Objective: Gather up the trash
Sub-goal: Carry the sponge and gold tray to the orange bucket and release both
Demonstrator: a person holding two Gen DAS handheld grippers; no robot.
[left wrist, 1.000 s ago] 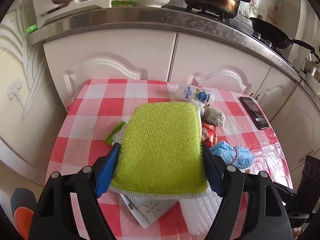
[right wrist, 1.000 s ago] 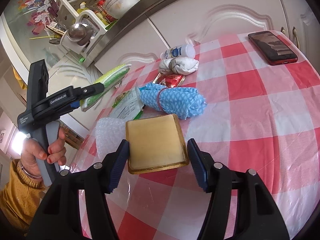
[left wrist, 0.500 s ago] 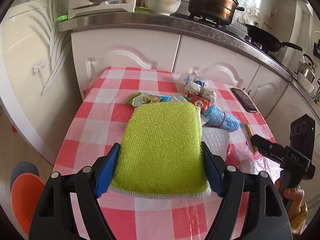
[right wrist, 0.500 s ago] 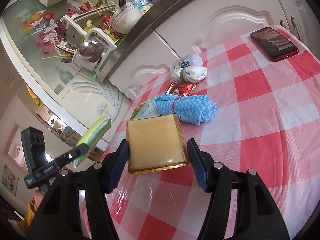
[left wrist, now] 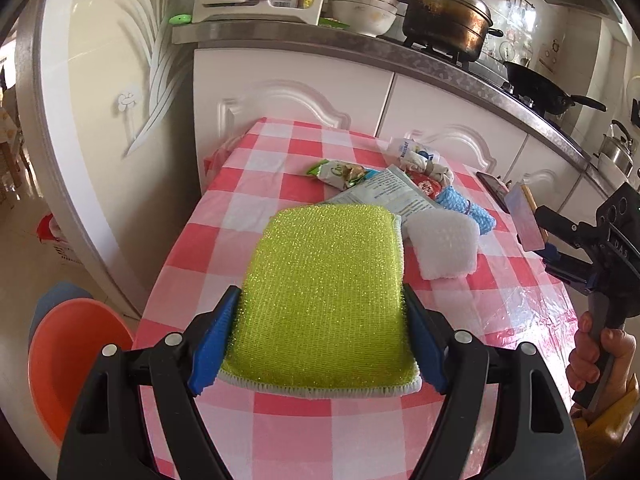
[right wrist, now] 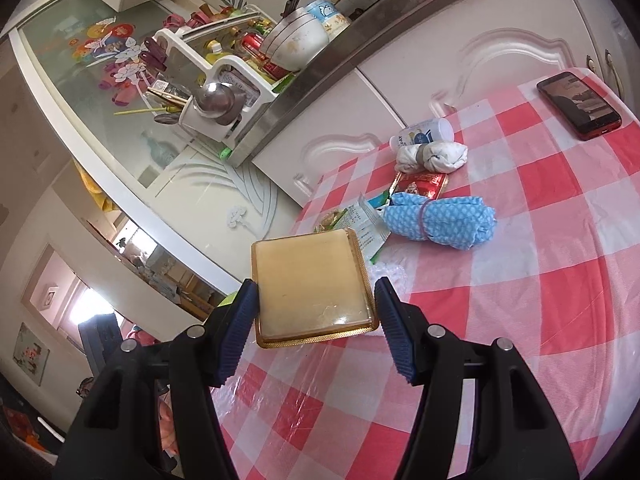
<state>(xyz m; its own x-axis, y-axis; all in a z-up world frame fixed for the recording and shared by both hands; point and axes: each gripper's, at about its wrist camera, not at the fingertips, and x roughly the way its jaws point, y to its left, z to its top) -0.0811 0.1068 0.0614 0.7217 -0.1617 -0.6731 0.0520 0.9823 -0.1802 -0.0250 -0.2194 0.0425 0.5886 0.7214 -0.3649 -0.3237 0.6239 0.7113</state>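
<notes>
Green scouring pad (left wrist: 324,300) clamped in left tongs (left wrist: 320,344), frame centre; gold tray (right wrist: 312,288) gripped by right tongs (right wrist: 316,332) above checkered desk (right wrist: 520,280).

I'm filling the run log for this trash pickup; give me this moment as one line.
left gripper: shut on green sponge | right gripper: shut on gold tray | table: wrappers, blue cloth, phone

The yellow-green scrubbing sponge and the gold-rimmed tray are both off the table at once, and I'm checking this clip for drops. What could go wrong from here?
1. The flat gold-rimmed plastic tray may slip from the right hand-held gripper: in the right wrist view a gap shows beside one pad.
2. The yellow-green scrubbing sponge fills the left hand-held gripper and hides the table beneath, so it could knock the white foam piece.
</notes>
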